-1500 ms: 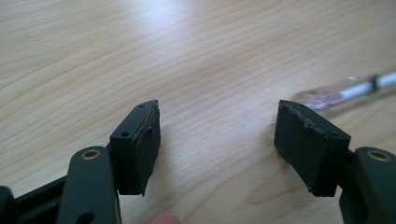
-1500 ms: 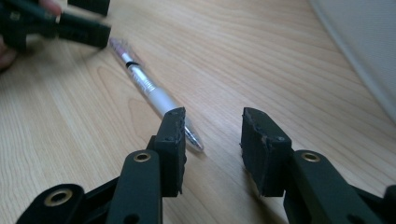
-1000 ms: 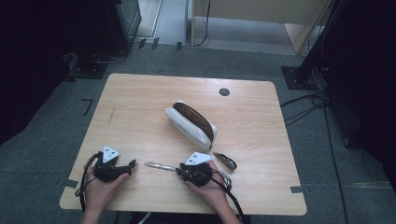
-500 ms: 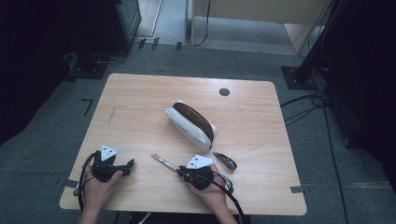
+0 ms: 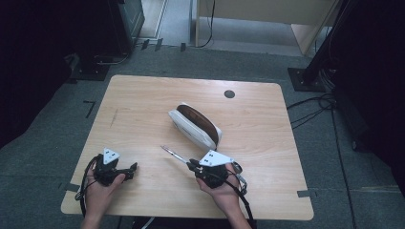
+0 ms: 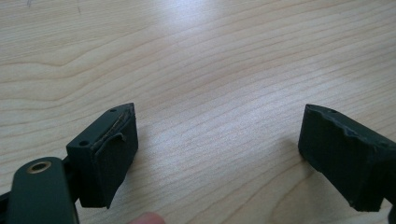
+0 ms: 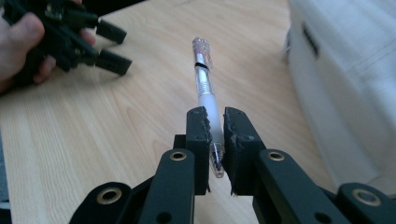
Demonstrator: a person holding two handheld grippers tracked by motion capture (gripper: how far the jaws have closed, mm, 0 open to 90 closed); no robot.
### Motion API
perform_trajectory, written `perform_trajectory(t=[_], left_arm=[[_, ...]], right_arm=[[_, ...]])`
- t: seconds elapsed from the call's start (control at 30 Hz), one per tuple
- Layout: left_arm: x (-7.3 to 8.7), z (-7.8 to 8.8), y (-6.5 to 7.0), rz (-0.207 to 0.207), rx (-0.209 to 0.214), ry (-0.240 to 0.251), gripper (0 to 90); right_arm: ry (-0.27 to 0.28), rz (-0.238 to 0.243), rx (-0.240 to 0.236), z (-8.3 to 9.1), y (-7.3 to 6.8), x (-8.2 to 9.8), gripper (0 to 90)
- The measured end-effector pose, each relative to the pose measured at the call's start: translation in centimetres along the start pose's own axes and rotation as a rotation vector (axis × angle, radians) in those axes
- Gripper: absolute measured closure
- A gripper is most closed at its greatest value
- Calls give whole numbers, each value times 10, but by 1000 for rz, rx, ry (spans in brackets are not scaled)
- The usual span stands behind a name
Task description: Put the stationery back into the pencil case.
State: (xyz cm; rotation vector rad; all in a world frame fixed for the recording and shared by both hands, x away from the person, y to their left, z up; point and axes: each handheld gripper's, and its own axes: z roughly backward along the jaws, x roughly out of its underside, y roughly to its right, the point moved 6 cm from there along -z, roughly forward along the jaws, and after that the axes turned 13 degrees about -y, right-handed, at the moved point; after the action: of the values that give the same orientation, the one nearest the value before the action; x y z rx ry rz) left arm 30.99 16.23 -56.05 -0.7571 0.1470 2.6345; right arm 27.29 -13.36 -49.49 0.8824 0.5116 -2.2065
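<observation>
Pen (image 7: 204,81) now raised – tip-first (toward hand)

A light wooden table (image 5: 143,100) with a round dark hole (image 5: 229,94) near its far edge stands on grey carpet (image 5: 334,181). Dark equipment (image 5: 119,24) stands far left; cables (image 5: 310,107) trail right.

Pencil case (image 5: 193,126) set near table (image 5: 143,95) centre, opening turned toward far-right. Right gripper (image 5: 193,167) placed just before case, toward near edge; pen (image 5: 173,153) clamped between its jaws, raised off tabletop, pointed out to left and away. Left gripper (image 5: 130,169) positioned at near-left corner, well apart from case, nothing between jaws.
</observation>
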Motion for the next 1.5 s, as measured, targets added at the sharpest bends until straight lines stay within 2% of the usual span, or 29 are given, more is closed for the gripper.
perform_trajectory(t=[0.5,0.73,0.9,1.0,1.2,1.33,1.5], left_arm=[[0,0,0,-1,0,-1,122],[0,0,0,1,1,0,122],[0,0,0,0,0,-1,122],[0,0,0,0,0,1,122],[0,0,0,0,-1,-1,121],[0,0,0,0,-1,-1,121],[0,0,0,-1,-1,-2,121]], right_arm=[[82,-15,73,44,28,-35,811],[98,-30,117,56,50,-51,811],[82,-44,152,55,71,-56,811],[52,-45,166,50,80,-56,811],[21,-51,190,41,92,-57,810],[-2,-56,184,34,98,-58,808],[8,-73,180,31,103,-63,806]])
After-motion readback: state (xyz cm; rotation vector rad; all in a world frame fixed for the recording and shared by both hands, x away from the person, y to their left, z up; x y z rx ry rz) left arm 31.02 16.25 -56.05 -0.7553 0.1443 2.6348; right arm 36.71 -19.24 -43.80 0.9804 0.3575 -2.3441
